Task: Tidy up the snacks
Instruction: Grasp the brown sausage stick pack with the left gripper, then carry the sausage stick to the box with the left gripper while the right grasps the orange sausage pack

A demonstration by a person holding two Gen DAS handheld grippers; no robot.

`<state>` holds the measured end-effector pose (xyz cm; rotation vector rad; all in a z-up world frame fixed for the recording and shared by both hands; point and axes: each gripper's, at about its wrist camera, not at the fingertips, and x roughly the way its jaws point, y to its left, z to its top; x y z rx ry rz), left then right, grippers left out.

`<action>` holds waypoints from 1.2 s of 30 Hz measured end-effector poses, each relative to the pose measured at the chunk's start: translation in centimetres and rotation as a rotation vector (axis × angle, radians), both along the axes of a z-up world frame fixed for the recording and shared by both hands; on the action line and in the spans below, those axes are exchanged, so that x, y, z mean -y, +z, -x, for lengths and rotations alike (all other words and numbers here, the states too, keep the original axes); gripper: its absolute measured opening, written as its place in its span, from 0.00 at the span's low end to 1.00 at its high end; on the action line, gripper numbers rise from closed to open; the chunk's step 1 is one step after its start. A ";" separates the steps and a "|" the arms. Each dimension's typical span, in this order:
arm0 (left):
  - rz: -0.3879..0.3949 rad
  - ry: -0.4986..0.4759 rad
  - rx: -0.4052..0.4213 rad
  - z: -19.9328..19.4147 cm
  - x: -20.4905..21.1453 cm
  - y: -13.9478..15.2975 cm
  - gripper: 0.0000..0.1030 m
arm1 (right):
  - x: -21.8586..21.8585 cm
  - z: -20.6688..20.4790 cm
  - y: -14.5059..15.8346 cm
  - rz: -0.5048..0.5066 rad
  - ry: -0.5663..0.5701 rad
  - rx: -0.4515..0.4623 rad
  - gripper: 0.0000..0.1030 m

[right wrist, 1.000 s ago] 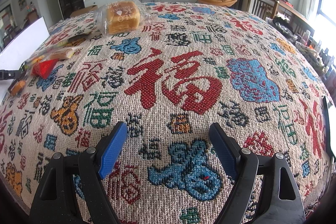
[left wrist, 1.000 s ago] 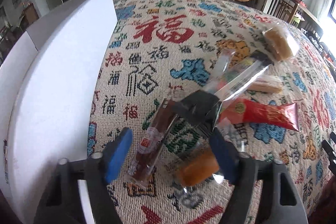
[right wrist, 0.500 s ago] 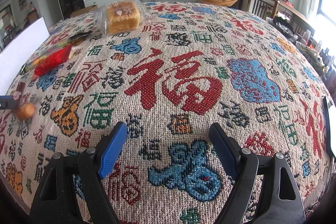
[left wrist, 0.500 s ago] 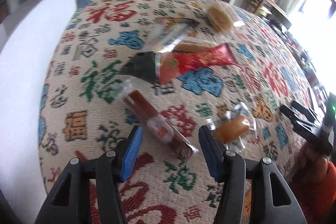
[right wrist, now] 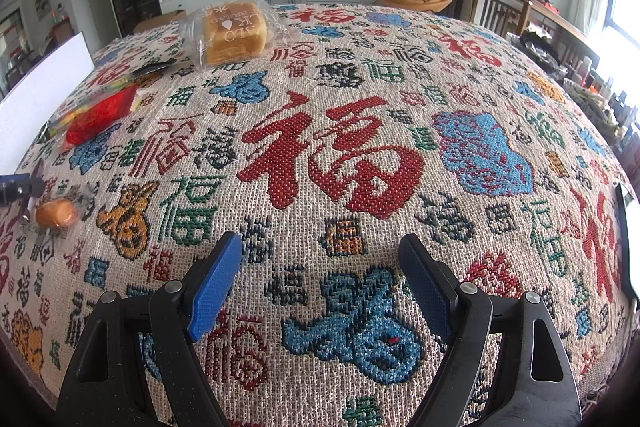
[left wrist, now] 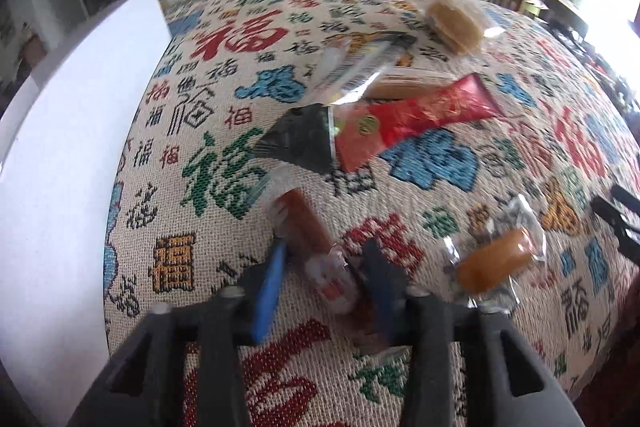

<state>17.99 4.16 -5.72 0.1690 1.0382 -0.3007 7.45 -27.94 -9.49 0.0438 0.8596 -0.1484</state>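
Note:
A brown snack stick point(left wrist: 304, 227) in a clear wrapper lies on the patterned tablecloth point(left wrist: 192, 99). My left gripper point(left wrist: 325, 251) is closing on it, and the blue pads press the wrapper from both sides. A wrapped orange cake point(left wrist: 494, 263) lies just to its right. Farther back lie a red packet point(left wrist: 420, 115), a black-ended clear packet point(left wrist: 304, 139) and bagged bread point(left wrist: 454, 21). My right gripper point(right wrist: 320, 239) hangs open over bare cloth, nothing between its fingers. In the right wrist view the bread point(right wrist: 234, 31), red packet point(right wrist: 100, 115) and orange cake point(right wrist: 56, 213) lie far to its left.
A white box point(left wrist: 60, 167) borders the table's left side, also seen as the white box point(right wrist: 40, 87) in the right wrist view. A beige stick point(left wrist: 412, 85) lies behind the red packet. Chairs and a TV cabinet stand beyond the table.
The left gripper moved over the brown snack stick and its jaws drew together from wide apart onto the wrapper. The right gripper has not moved.

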 end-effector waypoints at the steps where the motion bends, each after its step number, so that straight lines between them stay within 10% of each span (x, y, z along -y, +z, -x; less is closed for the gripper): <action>1: 0.003 -0.012 -0.010 0.2 -0.3 0.1 0.18 | 0.0 0.0 0.0 0.000 0.000 0.000 0.81; 14: -0.113 -0.045 0.043 2.4 -2.7 0.1 0.39 | 0.0 0.0 0.0 0.000 0.000 0.001 0.81; 19: -0.005 -0.025 0.029 2.4 -3.6 0.1 0.18 | 0.0 0.1 0.1 -0.001 0.000 0.001 0.81; 25: 0.078 0.002 0.052 4.1 -4.3 0.9 0.17 | -0.1 -0.3 0.2 -0.017 0.027 -0.017 0.81; 29: 0.151 -0.001 0.068 5.7 -4.8 2.3 0.17 | -4.8 -1.6 3.2 -0.193 0.383 -0.030 0.79; 33: 0.245 0.016 0.064 6.8 -5.8 3.7 0.17 | -15.4 -4.8 4.8 -0.039 0.871 -0.146 0.78; 36: 0.290 0.035 0.069 7.9 -7.0 4.5 0.17 | -19.7 -7.9 2.8 0.075 0.993 -0.306 0.76</action>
